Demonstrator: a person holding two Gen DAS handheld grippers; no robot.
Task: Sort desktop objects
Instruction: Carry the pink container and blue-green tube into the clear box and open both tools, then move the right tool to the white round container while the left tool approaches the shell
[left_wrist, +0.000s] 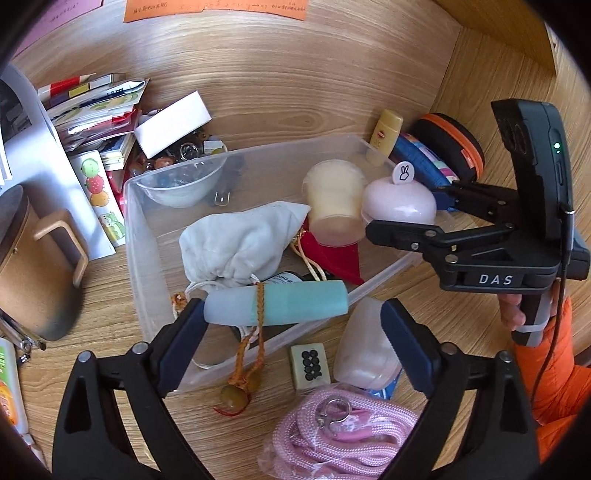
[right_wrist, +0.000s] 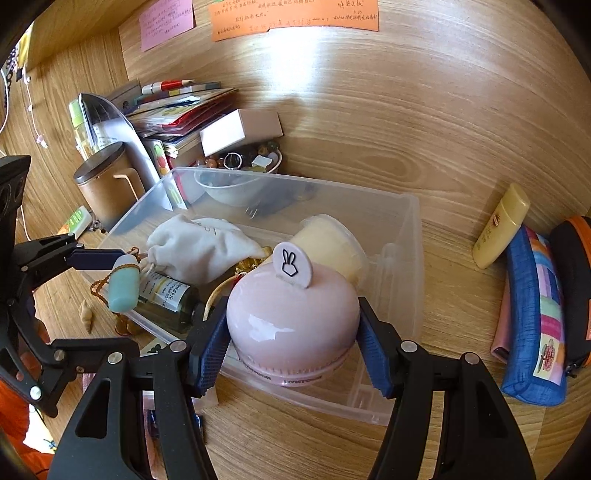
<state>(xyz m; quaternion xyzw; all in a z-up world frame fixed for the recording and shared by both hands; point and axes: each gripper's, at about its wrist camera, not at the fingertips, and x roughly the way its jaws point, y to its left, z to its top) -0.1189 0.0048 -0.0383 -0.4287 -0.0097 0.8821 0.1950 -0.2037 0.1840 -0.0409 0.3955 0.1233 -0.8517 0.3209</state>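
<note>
A clear plastic bin (left_wrist: 130, 221) on the wooden desk holds a white pouch (left_wrist: 236, 243), a cream-filled cup (left_wrist: 336, 199), a clear bowl (left_wrist: 181, 184) and a dark bottle (right_wrist: 166, 299). A teal and frosted tube (left_wrist: 280, 302) with an orange cord lies across the bin's near rim, between the fingers of my left gripper (left_wrist: 291, 332). It touches the left pad, but a gap separates it from the right pad, so the gripper is open. My right gripper (right_wrist: 291, 354) is shut on a pink dome timer (right_wrist: 291, 314) with a rabbit tab, over the bin's near right part.
Near the bin's front lie a mahjong tile (left_wrist: 309, 365), a translucent case (left_wrist: 365, 347) and a coiled pink rope (left_wrist: 332, 439). A yellow bottle (right_wrist: 502, 225) and a blue pencil case (right_wrist: 535, 321) sit to the right. A brown canister (right_wrist: 103, 184), stacked books (right_wrist: 177, 107) and a white box (right_wrist: 240, 129) crowd the left.
</note>
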